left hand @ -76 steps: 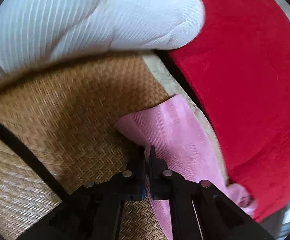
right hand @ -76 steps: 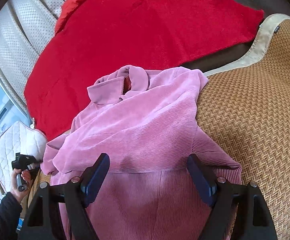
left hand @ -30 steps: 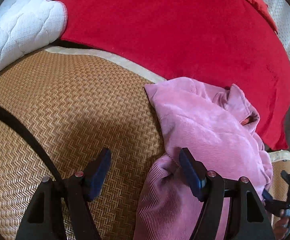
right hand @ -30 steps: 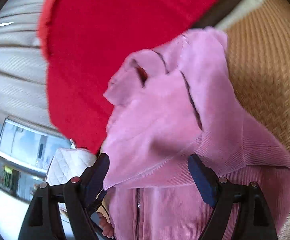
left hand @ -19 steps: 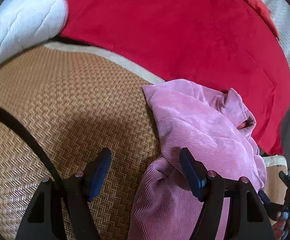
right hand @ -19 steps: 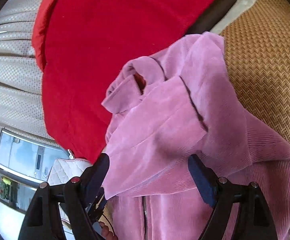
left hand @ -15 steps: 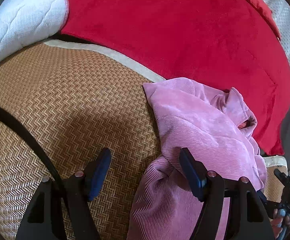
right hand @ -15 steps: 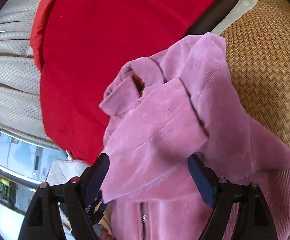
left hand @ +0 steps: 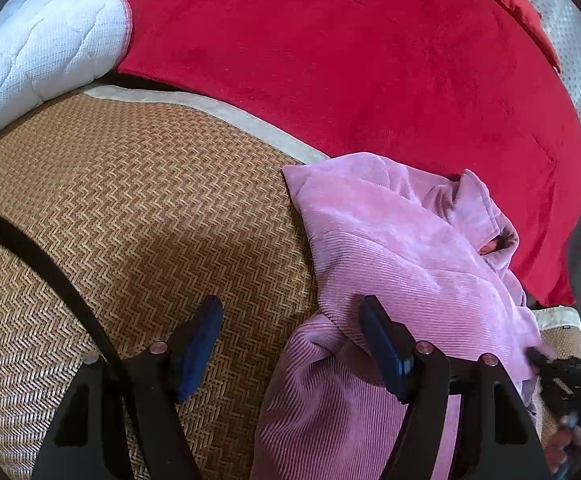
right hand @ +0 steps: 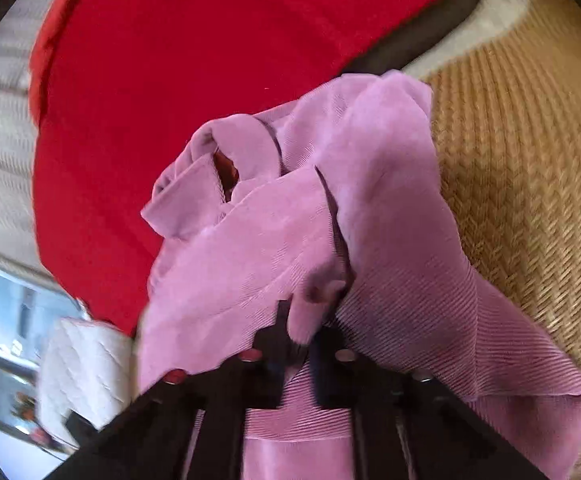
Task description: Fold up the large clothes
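The right tongs (right hand: pixel 304 334) are seen clamped on a bunched fold of the pink corduroy jacket (right hand: pixel 370 216), the cloth pinched up between the jaws. The left tongs (left hand: pixel 290 340) are held wide apart with nothing between them, one blue-padded finger (left hand: pixel 196 344) over the woven mat (left hand: pixel 130 208), the other at the jacket's edge. The jacket (left hand: pixel 402 264) is shown crumpled in soft ribbed folds, collar (right hand: pixel 194 196) turned up, one flap laid over the body. It is spread partly on the mat and partly against the red blanket (left hand: pixel 350 60). A white quilted pad (left hand: pixel 42 48) is visible at the mat's far corner
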{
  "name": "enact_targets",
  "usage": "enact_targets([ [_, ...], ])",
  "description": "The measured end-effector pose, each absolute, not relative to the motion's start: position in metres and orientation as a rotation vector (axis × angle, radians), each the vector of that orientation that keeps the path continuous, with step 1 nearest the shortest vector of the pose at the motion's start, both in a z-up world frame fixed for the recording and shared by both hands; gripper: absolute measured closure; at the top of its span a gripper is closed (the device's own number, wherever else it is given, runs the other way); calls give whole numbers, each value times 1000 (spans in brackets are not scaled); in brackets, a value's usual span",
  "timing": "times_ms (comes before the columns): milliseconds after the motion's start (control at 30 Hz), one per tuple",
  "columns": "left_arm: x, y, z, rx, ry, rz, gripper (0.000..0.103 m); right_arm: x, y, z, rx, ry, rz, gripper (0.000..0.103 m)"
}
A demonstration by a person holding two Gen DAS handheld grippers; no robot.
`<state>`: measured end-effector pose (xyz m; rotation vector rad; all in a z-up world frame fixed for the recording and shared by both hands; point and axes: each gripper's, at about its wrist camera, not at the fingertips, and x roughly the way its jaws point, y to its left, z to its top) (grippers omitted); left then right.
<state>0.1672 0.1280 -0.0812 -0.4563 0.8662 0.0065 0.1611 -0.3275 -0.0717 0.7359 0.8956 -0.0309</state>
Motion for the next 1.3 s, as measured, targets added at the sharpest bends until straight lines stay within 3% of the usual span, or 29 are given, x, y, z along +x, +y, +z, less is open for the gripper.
enact_targets([
  [167,166,129,-80,-457,867,-3,31,129,-292,-7,407,744,-95,98],
  [300,165,125,-80,-438,868,-1,31,143,-307,-78,450,989,-123,91],
  [333,164,124,-79,-431,865,0,31,138,-309,-79,457,951,-114,90],
  [367,164,123,-78,-421,864,-2,31,133,-308,-72,436,917,-124,80],
  [400,165,122,-79,-411,867,-2,31,131,-308,-66,427,903,-129,48],
  [433,167,120,-80,-402,876,2,31,129,-306,-62,432,888,-122,27],
  [467,168,118,-81,-390,880,7,31,122,-307,-50,430,840,-133,17],
  [700,174,102,-83,-283,889,32,30,129,-298,1,481,702,41,17],
  [900,173,102,-85,-277,887,23,29,170,-325,-83,704,923,61,21],
  [1067,176,99,-86,-254,892,32,28,158,-324,-49,642,812,98,20],
  [1200,178,98,-86,-262,891,26,28,163,-336,-79,666,892,78,20],
  [1300,178,99,-86,-267,892,26,27,153,-332,-62,669,840,80,20],
])
